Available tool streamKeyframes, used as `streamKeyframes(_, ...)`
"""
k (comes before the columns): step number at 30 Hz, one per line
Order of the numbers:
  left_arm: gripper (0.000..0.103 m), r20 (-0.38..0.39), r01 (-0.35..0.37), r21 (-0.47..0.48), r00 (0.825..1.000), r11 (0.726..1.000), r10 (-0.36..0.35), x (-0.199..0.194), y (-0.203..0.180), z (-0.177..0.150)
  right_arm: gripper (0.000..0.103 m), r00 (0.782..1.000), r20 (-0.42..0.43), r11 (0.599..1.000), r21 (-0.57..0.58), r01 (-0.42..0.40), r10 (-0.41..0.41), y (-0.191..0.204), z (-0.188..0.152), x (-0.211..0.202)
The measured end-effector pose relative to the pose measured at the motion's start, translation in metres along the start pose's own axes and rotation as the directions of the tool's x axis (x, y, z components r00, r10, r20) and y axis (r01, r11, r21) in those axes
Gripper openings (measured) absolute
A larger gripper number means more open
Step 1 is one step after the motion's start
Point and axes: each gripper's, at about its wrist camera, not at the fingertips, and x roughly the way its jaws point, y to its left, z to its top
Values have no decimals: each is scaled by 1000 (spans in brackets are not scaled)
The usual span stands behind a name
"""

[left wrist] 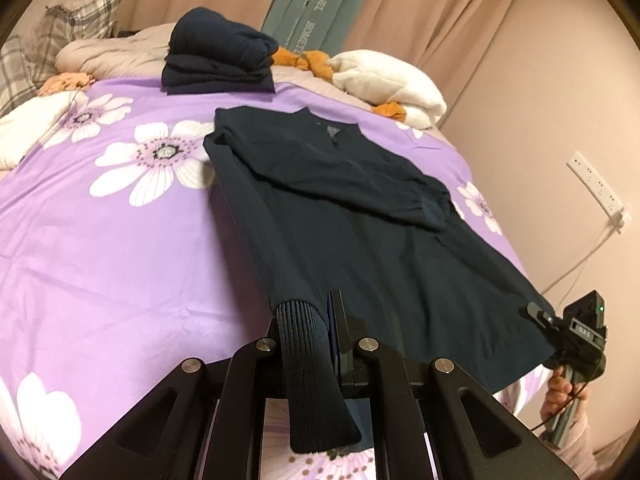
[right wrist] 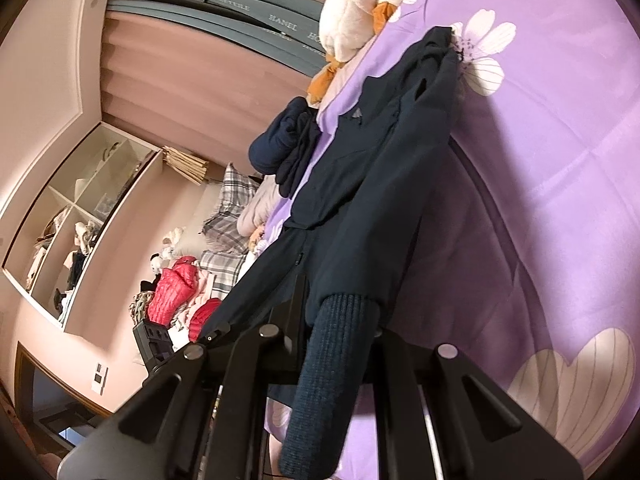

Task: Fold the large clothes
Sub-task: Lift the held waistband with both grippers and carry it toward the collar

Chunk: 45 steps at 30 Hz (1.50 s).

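Now, dark sweater [left wrist: 360,216] flat on floral bedspread [left wrist: 120,248], below folded pile [left wrist: 218,56]. Left gripper [left wrist: 316,344] pinching ribbed cuff [left wrist: 308,360]; right gripper [right wrist: 340,344] pinching other cuff [right wrist: 328,380]. Best lift both evenly, keep sleeves taut, lay straight across chest.

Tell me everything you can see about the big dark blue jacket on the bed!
The dark navy jacket looks like smooth fabric with ribbed knit cuffs and a small grey label inside the collar. It lies spread on the purple flowered bedsheet, one sleeve folded across its chest. The left hand-held gripper is shut on one ribbed end at the hem; the right hand-held gripper is shut on the other, lifting that side.
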Motion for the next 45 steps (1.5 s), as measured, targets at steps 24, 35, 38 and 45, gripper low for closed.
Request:
streamKeyframes(24,7,58,124,-6,991,992,-124,-44,-13,9,11,993,10,988,-105,-117,119,50,10,-17)
streamKeyframes(35,7,109,132,14,985,991,-132,-69,-24,5,11,981,8,968,-162,-191,195,80,12,-25)
streamKeyframes(38,7,124,134,18,983,991,-135,-76,-26,4,11,978,7,963,-177,-204,209,85,11,-28)
streamKeyframes(45,7,147,139,25,979,990,-141,-91,-30,0,11,972,10,956,-183,-230,236,88,9,-32)
